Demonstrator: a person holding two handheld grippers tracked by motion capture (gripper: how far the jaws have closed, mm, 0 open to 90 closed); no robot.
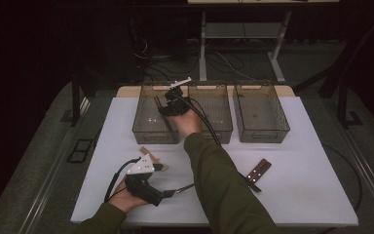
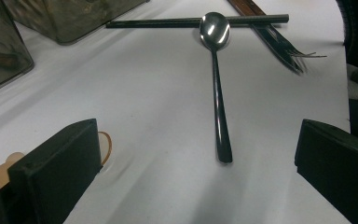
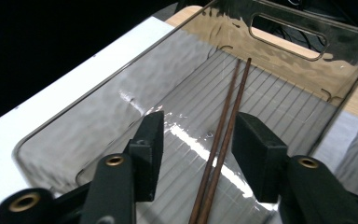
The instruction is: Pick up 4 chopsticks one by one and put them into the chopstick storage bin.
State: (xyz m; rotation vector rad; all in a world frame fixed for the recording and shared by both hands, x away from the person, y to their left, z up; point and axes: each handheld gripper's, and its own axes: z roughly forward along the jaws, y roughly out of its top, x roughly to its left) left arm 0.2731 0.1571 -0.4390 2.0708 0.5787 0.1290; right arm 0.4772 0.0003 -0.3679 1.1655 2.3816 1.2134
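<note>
Now the right gripper [image 3: 193,154] hangs half-open over the left bin [image 1: 141,124] at eleven o'clock, its pads clear of the chopsticks [image 3: 226,135] lying loose on the bin floor. Sorting looks barely begun: the left gripper [image 2: 196,172] gapes empty toward the spoon [image 2: 216,88], and a fork [image 2: 279,44] waits beyond at one o'clock.

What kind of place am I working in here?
Probably a lab or test bench, not a kitchen: a white table in a dark room, three clear bins lined up along it, loose cutlery such as a spoon, and cables on the floor behind.
</note>
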